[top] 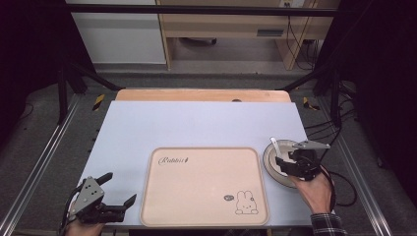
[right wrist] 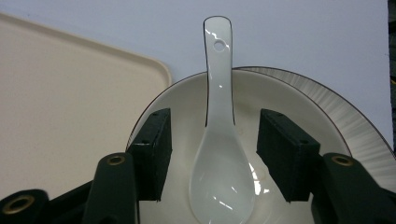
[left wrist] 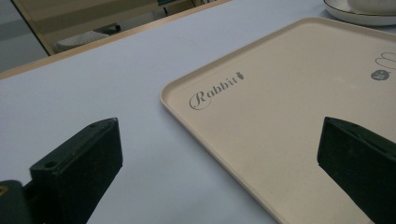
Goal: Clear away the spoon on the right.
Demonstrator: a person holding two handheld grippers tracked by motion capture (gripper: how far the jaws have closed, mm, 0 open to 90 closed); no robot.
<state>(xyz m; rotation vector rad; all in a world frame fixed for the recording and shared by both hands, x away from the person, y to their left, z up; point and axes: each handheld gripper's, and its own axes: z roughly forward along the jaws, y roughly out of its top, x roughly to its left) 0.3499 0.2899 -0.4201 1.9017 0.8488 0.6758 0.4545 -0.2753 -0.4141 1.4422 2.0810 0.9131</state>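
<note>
Right gripper (right wrist: pixel 214 156) is held half-spread over the bowl (right wrist: pixel 187 100), with the white spoon (right wrist: pixel 219 140) lying between its pads, untouched. Closed off-centre, the glossy spoon could be squeezed out, or the bowl tipped on its plate (right wrist: pixel 345 116).

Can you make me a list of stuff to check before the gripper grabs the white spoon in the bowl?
1. Spoon lies between the right gripper's jaws: ok, one jaw stands on each side of it.
2. Jaws already squeezing the spoon: not ok, gaps show on both sides.
3. Spoon rests steady in the bowl: ok, its scoop sits inside and its handle sticks out over the rim.
4. Bowl sits on its plate: ok.
5. Tray has room for things: ok, its beige surface is bare.
6. Left gripper out of the way: ok, open by the tray's near left corner, holding nothing.
</note>
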